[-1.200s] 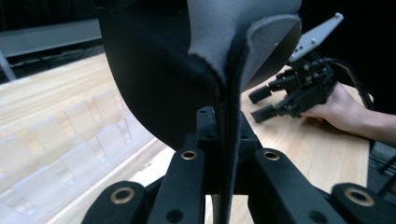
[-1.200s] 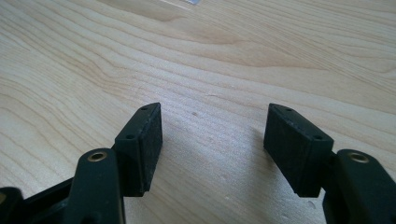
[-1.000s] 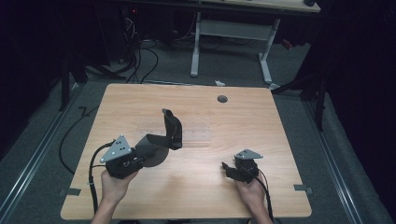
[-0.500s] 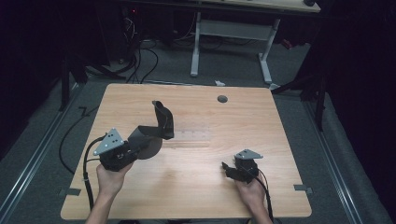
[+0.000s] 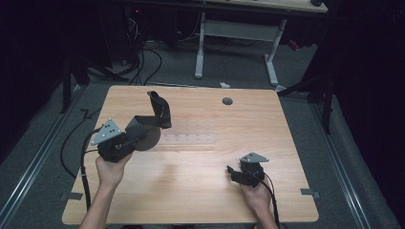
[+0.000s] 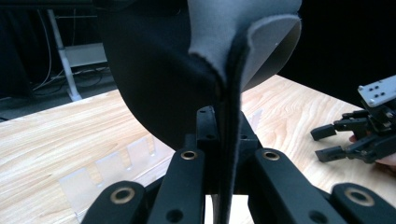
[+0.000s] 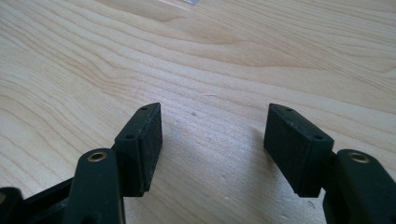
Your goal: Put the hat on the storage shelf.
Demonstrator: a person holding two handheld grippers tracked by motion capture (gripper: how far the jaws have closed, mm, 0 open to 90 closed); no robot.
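Right claw (image 5: 234, 172), near edge of bench (image 5: 191, 200), person's right hand (image 5: 256, 195) behind it. Jaws spread, nothing between them; in the right gripper view the pads (image 7: 140, 144) sit low over bare wood grain.

Left claw (image 5: 130, 141), left side of bench, held by left hand (image 5: 111, 169), grey plate on top, cable trailing off toward the bench's near left corner. Jaws pressed together, pinching a dark cloth (image 5: 145, 129). In the left gripper view the cloth's doubled edge (image 6: 231, 116) runs straight down between the jaws, black on one face, grey on the other. Above the pinch it fans out into a rounded fold.

Cloth, from the high view: clear of the bench at the pinched end, a round dark lobe just past the claw, then a narrower strip rising upright and curling at its top, over the bench's left-centre. Whether any part touches the wood I cannot tell.

Just beyond the cloth, a clear ruler-like strip (image 5: 188, 139) lies flat mid-bench; also seen under the cloth in the left gripper view.

Farther on, a round hole (image 5: 227, 101) near the bench's far edge.

Past the bench: grey floor, loose cables (image 5: 143, 62), white frame legs (image 5: 236, 36).
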